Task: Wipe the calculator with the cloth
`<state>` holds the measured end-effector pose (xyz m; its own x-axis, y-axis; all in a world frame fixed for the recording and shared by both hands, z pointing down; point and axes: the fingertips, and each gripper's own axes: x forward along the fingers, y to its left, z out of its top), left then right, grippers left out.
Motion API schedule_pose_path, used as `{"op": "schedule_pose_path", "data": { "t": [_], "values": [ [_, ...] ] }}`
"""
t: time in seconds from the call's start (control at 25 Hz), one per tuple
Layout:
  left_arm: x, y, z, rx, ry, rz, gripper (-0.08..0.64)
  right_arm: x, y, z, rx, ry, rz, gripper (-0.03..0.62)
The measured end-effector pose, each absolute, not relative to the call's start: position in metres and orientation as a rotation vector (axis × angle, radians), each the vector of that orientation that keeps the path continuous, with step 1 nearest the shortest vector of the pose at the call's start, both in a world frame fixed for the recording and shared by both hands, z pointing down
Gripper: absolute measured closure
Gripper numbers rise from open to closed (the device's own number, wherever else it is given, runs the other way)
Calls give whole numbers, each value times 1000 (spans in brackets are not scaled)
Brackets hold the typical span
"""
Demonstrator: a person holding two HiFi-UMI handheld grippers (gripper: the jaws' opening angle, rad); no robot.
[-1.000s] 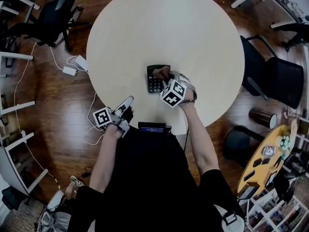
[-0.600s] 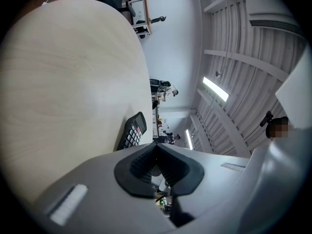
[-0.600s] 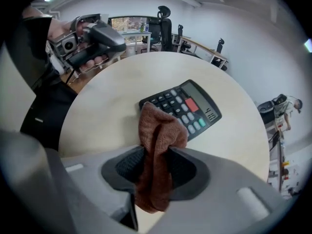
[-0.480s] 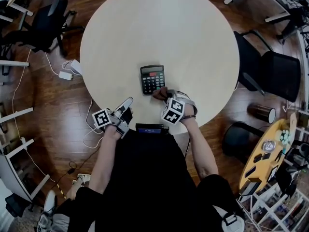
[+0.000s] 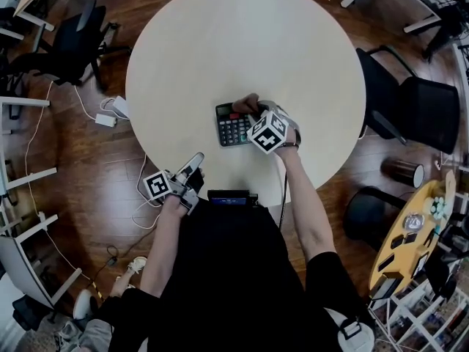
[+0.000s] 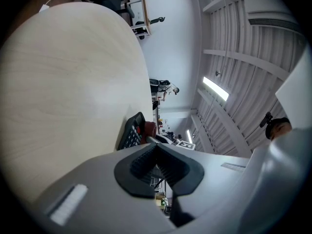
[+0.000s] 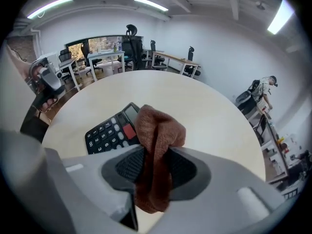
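A black calculator (image 5: 233, 125) lies on the round pale table (image 5: 242, 42), near its front edge. My right gripper (image 5: 250, 108) is shut on a bunched brown cloth (image 7: 157, 140), whose free end rests on the calculator's (image 7: 111, 129) right side by the display. In the right gripper view the cloth fills the gap between the two pads. My left gripper (image 5: 196, 160) hangs at the table's front-left edge, shut with nothing in it. In the left gripper view the calculator (image 6: 130, 132) and cloth (image 6: 148, 129) show edge-on beyond my left gripper (image 6: 157, 146).
A black office chair (image 5: 410, 112) stands right of the table, another (image 5: 73, 39) at the far left. White power adapters and cables (image 5: 110, 112) lie on the wooden floor to the left. A dark device (image 5: 231, 196) sits at the person's waist by the table edge.
My right gripper drew the cloth back off the calculator toward the table's front edge, then moved out again onto the calculator's far right part. The left gripper barely moved.
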<state>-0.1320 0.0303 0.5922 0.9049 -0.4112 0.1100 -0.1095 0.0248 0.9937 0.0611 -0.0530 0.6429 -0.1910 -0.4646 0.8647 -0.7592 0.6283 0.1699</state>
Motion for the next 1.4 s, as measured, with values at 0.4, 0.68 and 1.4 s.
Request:
{"op": "schedule_pose_path", "data": {
  "t": [0.4,0.68,1.4],
  "values": [
    [-136,27,599,1537,-430,-225,557,44,23,671,787,-1815,411,454],
    [-106,31,603,1535,-384,-181,557,32,95,687,610,-1800,432,454],
    [-101,-37,607,1873,-473,2,462,73,74,642,996,-1982,798,454]
  ]
}}
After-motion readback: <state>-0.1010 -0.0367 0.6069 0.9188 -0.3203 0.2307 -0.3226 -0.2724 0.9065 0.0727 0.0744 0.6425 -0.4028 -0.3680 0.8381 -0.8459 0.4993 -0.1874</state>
